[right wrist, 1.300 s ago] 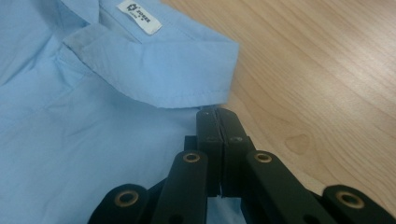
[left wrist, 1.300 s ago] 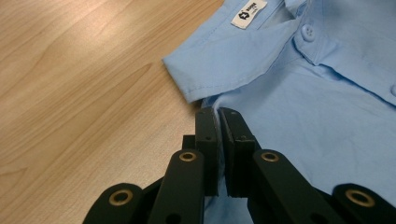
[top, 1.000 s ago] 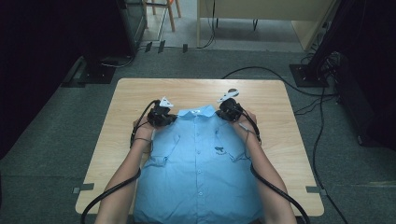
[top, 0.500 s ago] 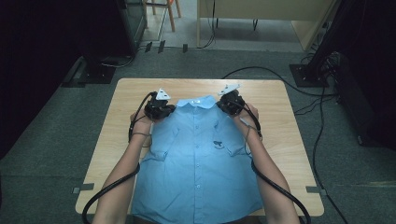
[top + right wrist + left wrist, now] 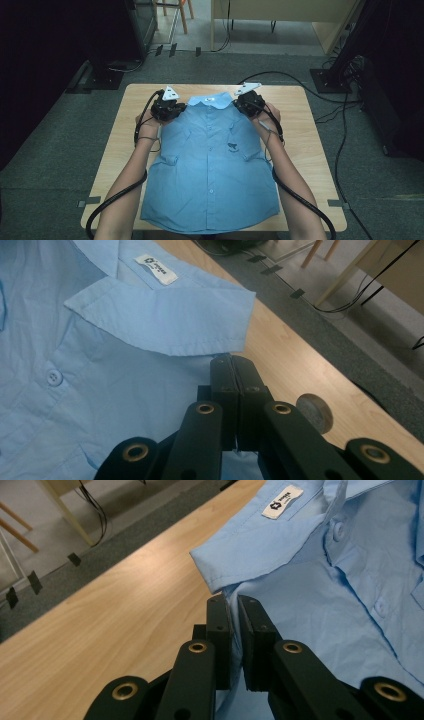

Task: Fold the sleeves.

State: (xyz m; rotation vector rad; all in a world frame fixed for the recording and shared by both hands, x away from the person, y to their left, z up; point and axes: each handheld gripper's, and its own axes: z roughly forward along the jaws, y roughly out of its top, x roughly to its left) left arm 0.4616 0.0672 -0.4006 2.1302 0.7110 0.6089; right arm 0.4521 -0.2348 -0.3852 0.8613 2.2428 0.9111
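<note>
— Both tongs are clamped on the shirt (image 5: 210, 165), aren't they? The left tongs (image 5: 233, 630) pinch the cloth at the shoulder just under the collar (image 5: 245, 560), and the right tongs (image 5: 235, 385) have the other shoulder, jaws pressed tight together with a thin fold between them.

— Yes, each holds a pinch of fabric. The shirt lies face up on the worktop (image 5: 310, 150), spread flat and buttoned, hem towards the person, collar at the far side.

— How do you reckon it will handle?

— Light and limp, I'd say. Thin woven cotton, pale blue; it will sag and fold wherever it isn't held. The shoulder seams look the best place to grip, since the stitching there is doubled and less likely to slip.

— Short sleeves (image 5: 167, 160) bunched at the sides, small plain buttons (image 5: 53, 376) down the front, a little dark emblem (image 5: 232, 146) on the chest.

— And a white label (image 5: 282, 501) inside the neck. The collar is stiffer, with crisp edges. Underneath, smooth pale wood; beyond it, grey carpet (image 5: 65, 140) and trailing cables (image 5: 345, 130).
</note>
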